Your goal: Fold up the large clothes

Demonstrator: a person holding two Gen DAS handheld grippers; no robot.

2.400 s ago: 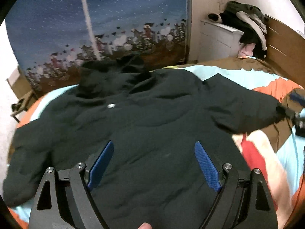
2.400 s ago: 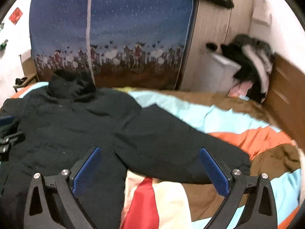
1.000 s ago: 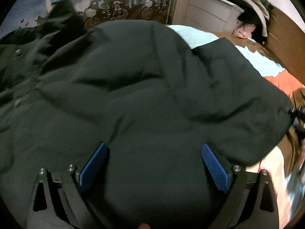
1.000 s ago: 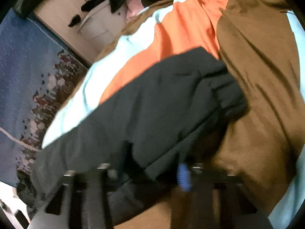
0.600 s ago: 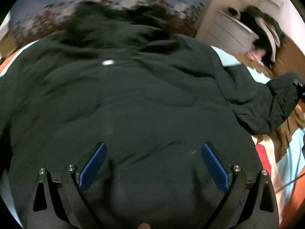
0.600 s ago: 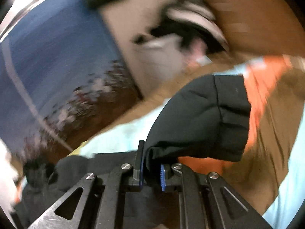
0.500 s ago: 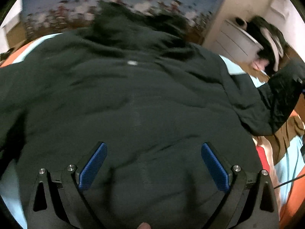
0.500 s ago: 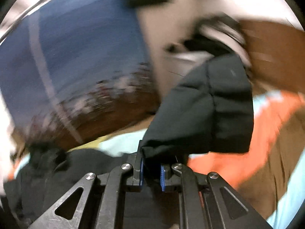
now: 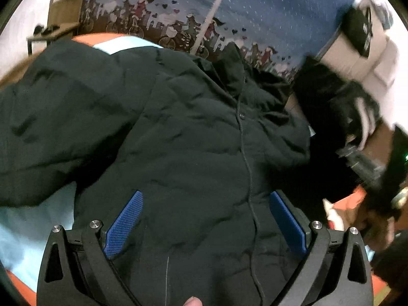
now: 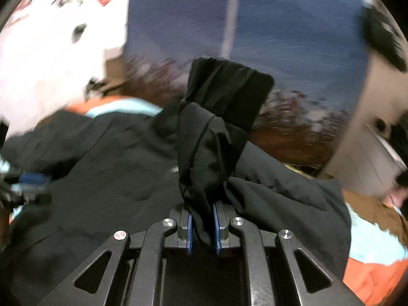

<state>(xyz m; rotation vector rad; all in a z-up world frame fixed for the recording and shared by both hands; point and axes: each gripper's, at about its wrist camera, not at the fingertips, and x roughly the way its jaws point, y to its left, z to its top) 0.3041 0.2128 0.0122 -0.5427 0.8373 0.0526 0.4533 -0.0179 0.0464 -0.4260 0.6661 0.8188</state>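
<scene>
A large black padded jacket (image 9: 193, 137) lies spread face up on the bed, hood toward the curtain, its other sleeve (image 9: 51, 127) stretched out to the left. My left gripper (image 9: 206, 216) hovers open over the jacket's lower front, nothing between its blue pads (image 9: 125, 221). My right gripper (image 10: 202, 225) is shut on the cuff end of the jacket's sleeve (image 10: 219, 117), which stands up bunched above the jaws over the jacket body (image 10: 102, 178). In the left wrist view the right gripper (image 9: 367, 168) shows blurred at the right edge, the sleeve dark beside it.
The bed cover (image 10: 369, 250) is striped in light blue, orange and brown. A blue curtain (image 9: 255, 7) with a cartoon border hangs behind the bed. White drawers (image 10: 377, 163) stand at the right, with dark clothes (image 9: 357, 107) piled there. A small table (image 9: 51, 33) is at far left.
My right gripper closed on the sleeve cuff, lifted it off the bed cover and swung it leftward over the jacket while rolling. The left gripper, still open, shifted across the jacket's front.
</scene>
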